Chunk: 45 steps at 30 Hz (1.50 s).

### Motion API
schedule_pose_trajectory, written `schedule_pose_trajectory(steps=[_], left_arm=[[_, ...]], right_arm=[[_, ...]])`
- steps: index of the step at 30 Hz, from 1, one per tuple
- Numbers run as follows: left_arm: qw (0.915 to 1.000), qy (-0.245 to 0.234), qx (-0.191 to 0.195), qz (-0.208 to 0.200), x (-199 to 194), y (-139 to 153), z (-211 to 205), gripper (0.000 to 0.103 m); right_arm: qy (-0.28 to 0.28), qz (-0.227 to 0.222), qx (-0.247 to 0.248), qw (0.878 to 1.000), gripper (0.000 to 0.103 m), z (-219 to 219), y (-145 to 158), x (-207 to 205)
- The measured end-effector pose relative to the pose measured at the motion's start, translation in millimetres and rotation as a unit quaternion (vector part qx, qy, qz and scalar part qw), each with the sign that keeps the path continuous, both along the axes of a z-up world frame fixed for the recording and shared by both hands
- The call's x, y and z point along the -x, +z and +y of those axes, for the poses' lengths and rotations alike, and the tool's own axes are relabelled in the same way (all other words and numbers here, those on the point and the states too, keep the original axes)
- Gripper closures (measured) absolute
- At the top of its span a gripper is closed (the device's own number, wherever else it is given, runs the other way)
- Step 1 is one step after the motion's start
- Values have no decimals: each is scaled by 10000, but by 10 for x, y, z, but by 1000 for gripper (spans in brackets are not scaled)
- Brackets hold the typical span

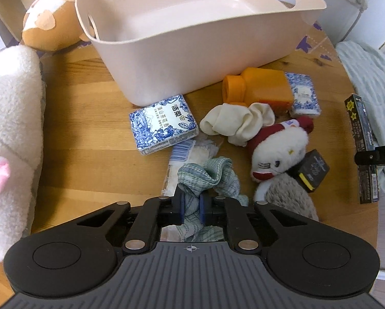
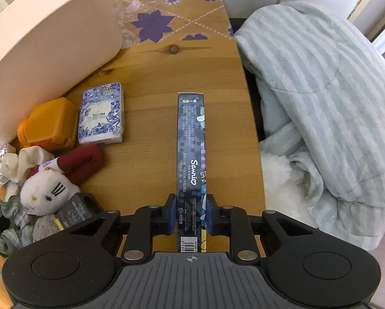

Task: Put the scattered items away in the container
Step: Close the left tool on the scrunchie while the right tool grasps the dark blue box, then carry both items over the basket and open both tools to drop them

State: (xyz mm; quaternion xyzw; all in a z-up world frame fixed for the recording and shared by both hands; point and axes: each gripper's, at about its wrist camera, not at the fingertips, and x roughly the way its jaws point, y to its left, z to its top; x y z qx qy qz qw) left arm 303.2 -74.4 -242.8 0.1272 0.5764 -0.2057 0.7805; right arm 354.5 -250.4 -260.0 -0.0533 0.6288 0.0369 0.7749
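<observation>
I see the cream container [image 1: 192, 59] standing empty at the counter's [image 1: 89, 154] far side. My right gripper [image 2: 191, 215] clamps the long dark box [image 2: 191, 154], long axis pointing away along the fingers. My left gripper [image 1: 191, 204] pinches the crumpled green cloth [image 1: 208, 177].

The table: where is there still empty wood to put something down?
Bare table shows left of the tissue pack, up to the fluffy white toy. More lies between the long dark box and the second tissue pack. It is crowded around the cat plush, socks and orange bottle. The tub holds nothing.
</observation>
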Motion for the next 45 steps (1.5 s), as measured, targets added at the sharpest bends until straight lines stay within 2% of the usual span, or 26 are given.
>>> schedule_pose_trajectory(steps=[6, 13, 22, 34, 40, 45], left_arm=[[9998, -160, 85, -4, 43, 90, 17, 93], [9989, -325, 329, -25, 22, 346, 83, 93], [9963, -506, 656, -215, -183, 829, 132, 93], [9906, -603, 1045, -641, -694, 1420, 181, 93], [9866, -768, 1146, -869, -984, 1580, 139, 93], [9840, -913, 1162, -999, -1181, 1588, 9, 93]], right_arm=[[-100, -105, -67, 9999, 83, -50, 154, 120], [-141, -278, -168, 9994, 83, -30, 423, 234], [-45, -746, -305, 9967, 83, 151, 996, 263], [443, -1420, -337, 9883, 83, 626, 1616, 93], [862, -1773, -255, 9800, 82, 955, 1835, -96], [1228, -1974, -219, 9724, 82, 1250, 1937, -278]])
